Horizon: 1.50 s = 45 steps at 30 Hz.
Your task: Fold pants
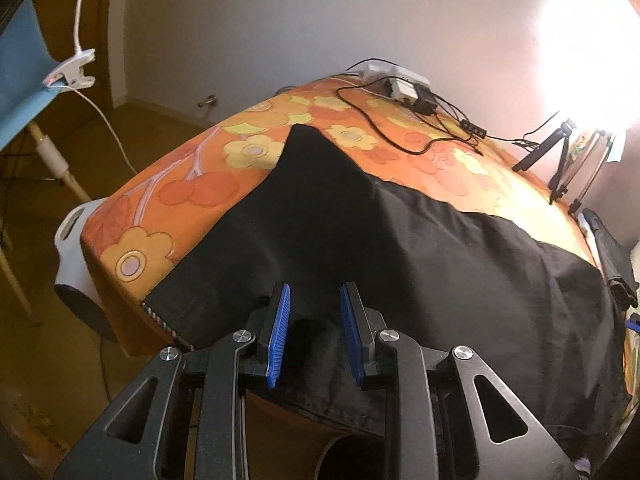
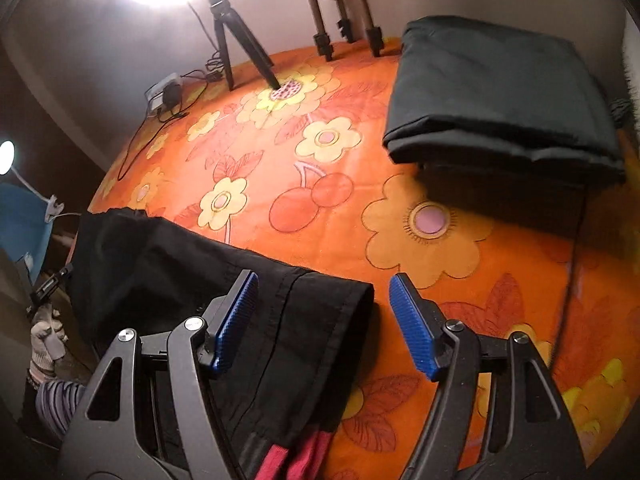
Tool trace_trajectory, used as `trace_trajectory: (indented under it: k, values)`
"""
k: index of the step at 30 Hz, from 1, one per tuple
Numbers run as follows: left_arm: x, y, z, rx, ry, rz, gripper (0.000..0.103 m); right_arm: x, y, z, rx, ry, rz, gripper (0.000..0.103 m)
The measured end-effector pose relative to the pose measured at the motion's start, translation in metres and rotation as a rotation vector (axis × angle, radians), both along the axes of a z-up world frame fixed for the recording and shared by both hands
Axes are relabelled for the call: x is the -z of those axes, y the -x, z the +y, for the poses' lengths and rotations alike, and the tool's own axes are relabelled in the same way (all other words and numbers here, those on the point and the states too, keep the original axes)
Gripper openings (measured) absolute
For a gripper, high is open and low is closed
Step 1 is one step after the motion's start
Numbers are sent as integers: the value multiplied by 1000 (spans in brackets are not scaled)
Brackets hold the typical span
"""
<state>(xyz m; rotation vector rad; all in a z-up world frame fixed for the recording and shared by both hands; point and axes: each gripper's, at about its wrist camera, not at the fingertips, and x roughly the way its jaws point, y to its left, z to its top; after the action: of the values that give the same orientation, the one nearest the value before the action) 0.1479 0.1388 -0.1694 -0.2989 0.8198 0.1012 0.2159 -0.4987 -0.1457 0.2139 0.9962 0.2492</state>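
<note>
- The black pants (image 1: pixel 420 248) lie spread on the orange flowered tablecloth (image 1: pixel 168 196), along the near edge of the table; part of the fabric hangs down over that edge.
- In the left wrist view the cloth makes a large dark shape with one pointed corner that reaches toward the far side of the table, and soft wrinkles run across it on the right.
- A stitched edge with a small striped trim shows at the left corner of the table.
- In the right wrist view the pants (image 2: pixel 224 280) end in a folded edge with a seam, and red fabric shows below it, at the bottom of the frame.
- The left gripper (image 1: pixel 314 334) is open, with its blue pads (image 1: pixel 279 336) apart over the black cloth; nothing is between them.
- The right gripper (image 2: pixel 320 322) is wide open too. One pad is over the seam edge of the pants, the other over the bare tablecloth (image 2: pixel 400 184).
- A folded dark garment (image 2: pixel 500 96) lies well apart at the far right, near a small black tripod (image 2: pixel 236 44).
- A white power strip (image 1: pixel 396 78) with black cables is at the far edge.
</note>
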Motion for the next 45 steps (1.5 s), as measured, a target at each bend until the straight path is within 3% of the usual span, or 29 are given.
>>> trace_trajectory:
  k: [7, 16, 22, 25, 26, 34, 35, 36, 37, 45]
  values:
    - [4, -4, -1, -18, -20, 3, 25, 28, -6, 12, -62, 2, 1, 74]
    - [6, -5, -2, -27, -26, -7, 25, 34, -7, -2, -46, -53, -11, 75]
    - [6, -5, -4, -27, -37, -5, 25, 35, -2, 7, -99, -33, -17, 76]
    - [6, -6, -4, -28, -38, -4, 25, 36, 0, 3, -90, -86, -20, 61]
    - [6, -6, -4, -29, -37, -4, 25, 36, -1, 3, -101, -110, -12, 48]
    - [7, -6, -6, -21, -62, -4, 25, 32, 4, 4, -107, -140, -20, 47]
    - [7, -6, -7, -21, -65, -4, 25, 31, 5, 5, -105, -135, -23, 38]
    - [7, -7, -7, -21, -67, -4, 25, 30, 6, 6, -97, -120, -27, 18]
    - [7, -6, -7, -21, -66, -3, 25, 28, 6, 8, -91, -122, -25, 11]
    - [8, -6, -12, 11, -108, 5, 25, -37, 17, 27, -55, 221, -126, 0]
